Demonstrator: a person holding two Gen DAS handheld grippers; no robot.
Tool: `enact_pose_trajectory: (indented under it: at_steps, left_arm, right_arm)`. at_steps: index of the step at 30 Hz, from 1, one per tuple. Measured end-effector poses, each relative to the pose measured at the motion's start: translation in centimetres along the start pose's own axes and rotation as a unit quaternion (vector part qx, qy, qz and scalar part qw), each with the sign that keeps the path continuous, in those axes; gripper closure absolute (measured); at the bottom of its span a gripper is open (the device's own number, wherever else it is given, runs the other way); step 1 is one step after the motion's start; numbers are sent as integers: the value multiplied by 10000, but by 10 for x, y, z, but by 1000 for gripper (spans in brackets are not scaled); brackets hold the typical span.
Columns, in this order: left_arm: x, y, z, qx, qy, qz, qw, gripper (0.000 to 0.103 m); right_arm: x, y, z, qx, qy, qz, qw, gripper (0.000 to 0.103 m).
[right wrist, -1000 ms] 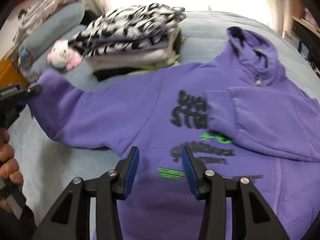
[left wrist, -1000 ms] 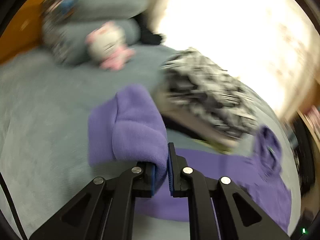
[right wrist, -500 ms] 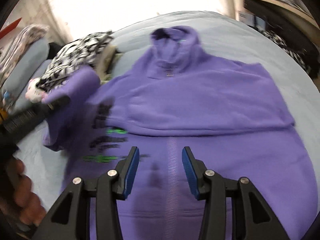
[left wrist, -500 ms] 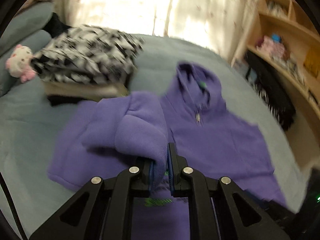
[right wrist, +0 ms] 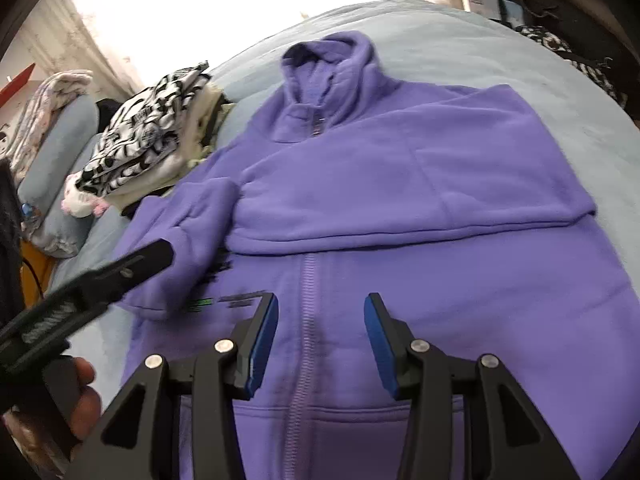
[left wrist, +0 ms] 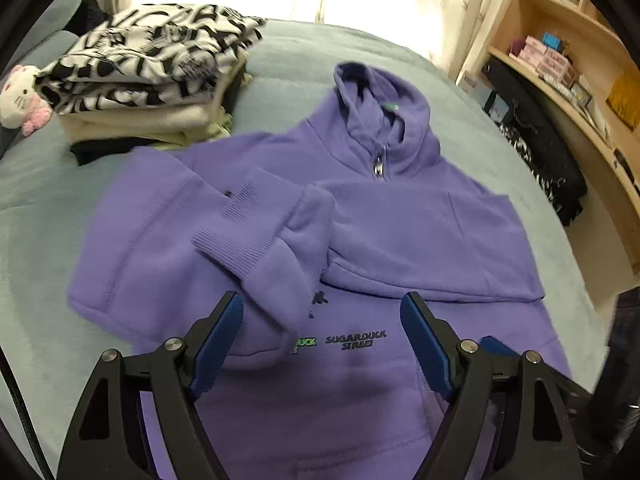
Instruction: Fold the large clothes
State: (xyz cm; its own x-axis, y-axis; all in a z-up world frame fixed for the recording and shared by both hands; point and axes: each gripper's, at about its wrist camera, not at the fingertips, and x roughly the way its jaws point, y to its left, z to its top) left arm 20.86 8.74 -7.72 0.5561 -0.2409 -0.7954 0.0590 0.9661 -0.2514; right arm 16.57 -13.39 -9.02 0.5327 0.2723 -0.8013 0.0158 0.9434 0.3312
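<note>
A purple zip hoodie (left wrist: 400,216) lies front up on the grey-blue bed, hood at the far end; it also shows in the right wrist view (right wrist: 400,184). Both sleeves are folded across the chest. The left sleeve's ribbed cuff (left wrist: 248,236) lies just beyond my left gripper (left wrist: 322,340), which is open and empty above it. My right gripper (right wrist: 320,330) is open and empty above the zip near the hem. The left gripper's finger (right wrist: 132,268) shows in the right wrist view beside the folded sleeve.
A stack of folded clothes (left wrist: 152,76) with a black-and-white patterned top sits at the bed's far left, also in the right wrist view (right wrist: 152,136). A pink-and-white plush toy (left wrist: 20,96) lies beside it. Wooden shelves (left wrist: 568,60) and dark clothing (left wrist: 548,152) stand right of the bed.
My left gripper carried the left sleeve across onto the hoodie's chest, then opened and let it go. My right gripper stayed open and shifted toward the hoodie's middle.
</note>
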Motion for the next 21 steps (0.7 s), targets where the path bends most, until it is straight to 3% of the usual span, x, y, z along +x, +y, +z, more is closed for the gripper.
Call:
enact_pose_trajectory:
  at_steps: [4, 7, 12, 21]
  left_arm:
    - [-28, 16, 2, -125, -229, 140, 9996, 23]
    - [-44, 32, -5, -258, -331, 398, 9983, 23]
    - [-58, 70, -23, -527, -286, 852, 9946, 23]
    - [-54, 114, -42, -903, -130, 1074, 9900, 23]
  right_arm:
    - [0, 22, 3, -352, -36, 139, 9993, 57]
    - [-2, 44, 3, -719, -103, 189, 9972, 49]
    - [7, 79, 4, -1280, -82, 168, 9916, 48]
    - [44, 132, 8, -2053, 254, 53, 9783, 47]
